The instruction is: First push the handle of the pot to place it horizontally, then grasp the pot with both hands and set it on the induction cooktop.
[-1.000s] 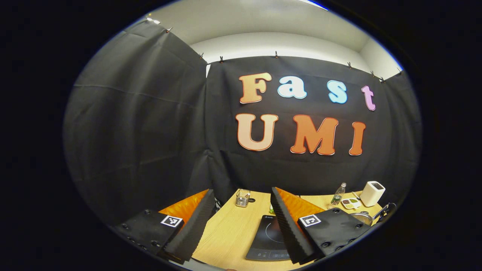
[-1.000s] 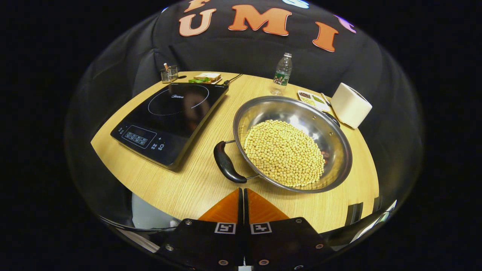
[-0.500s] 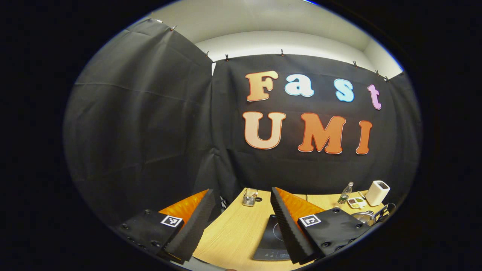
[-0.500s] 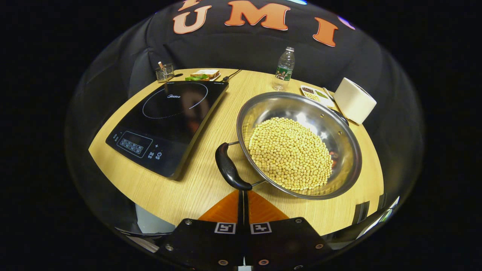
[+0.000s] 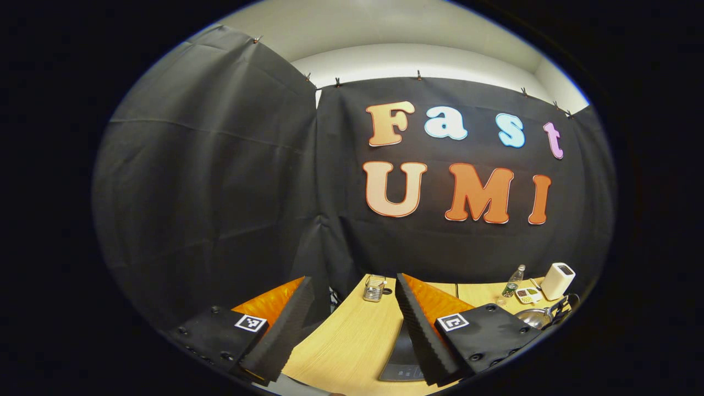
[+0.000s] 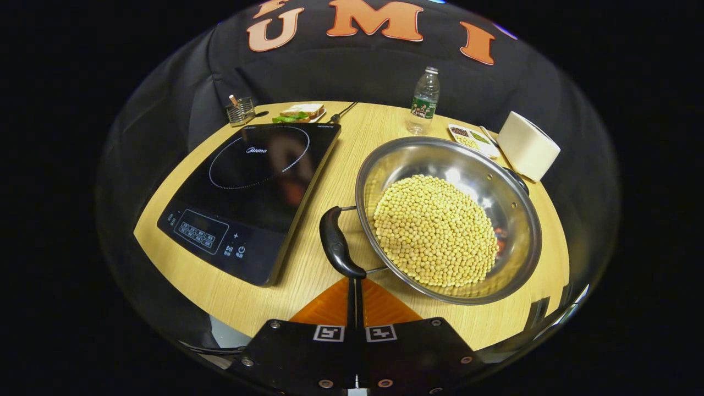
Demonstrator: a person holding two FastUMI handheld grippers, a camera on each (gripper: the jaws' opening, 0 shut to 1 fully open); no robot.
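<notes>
Bare table strip separates cooktop and pot.

induction cooktop | brand mark "Midea" on glass | other labels unreadable

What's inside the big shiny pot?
The pot holds a heap of small yellow beans. A little red shows at the heap's right edge, too small to identify. The beans cover the pot's bottom, so anything under them is hidden.

Silver pot with black handle, pale yellow beans, glossy black cooktop, light wood-grain table.
</notes>
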